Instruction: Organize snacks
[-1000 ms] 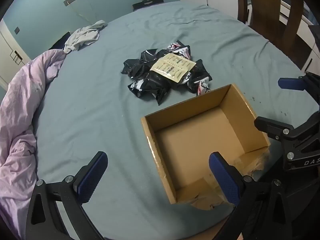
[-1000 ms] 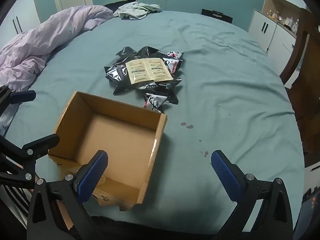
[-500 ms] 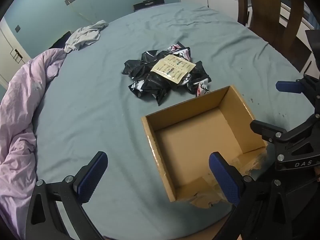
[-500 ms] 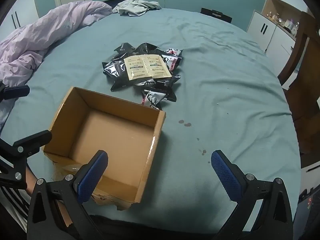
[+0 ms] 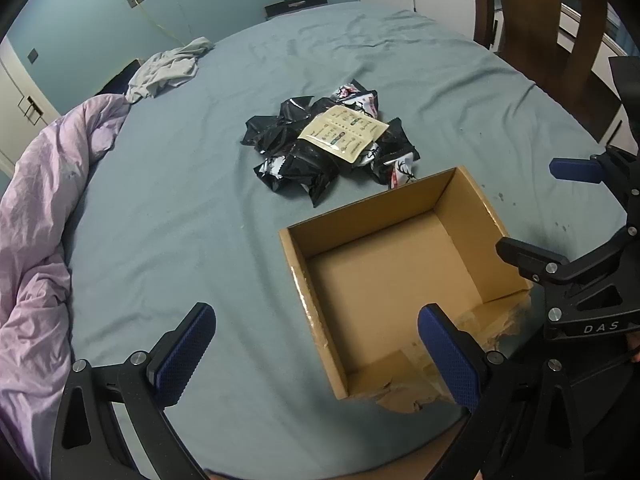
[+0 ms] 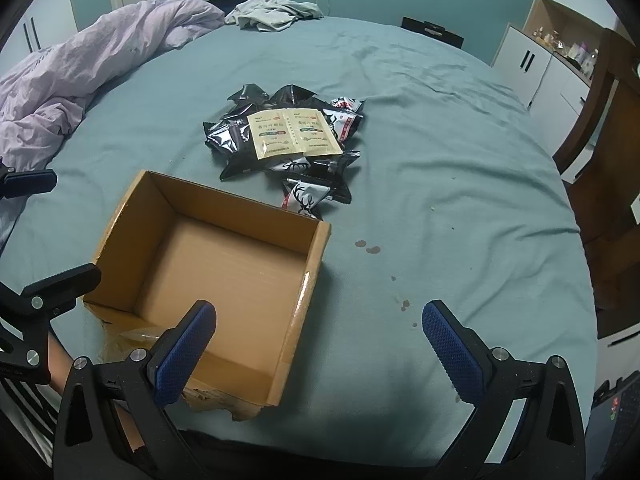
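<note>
A heap of snack packets [image 6: 288,148], mostly black and too tangled to count, lies mid-bed with one tan sachet [image 6: 294,132] on top. One open cardboard box [image 6: 120,216] sits just beside it at 7 o'clock. Nothing blocks the heap. A lilac duvet [image 6: 72,68] bunches at 10 o'clock. The left gripper [image 5: 316,344] and right gripper [image 6: 320,344] are spread wide, holding nothing.
</note>
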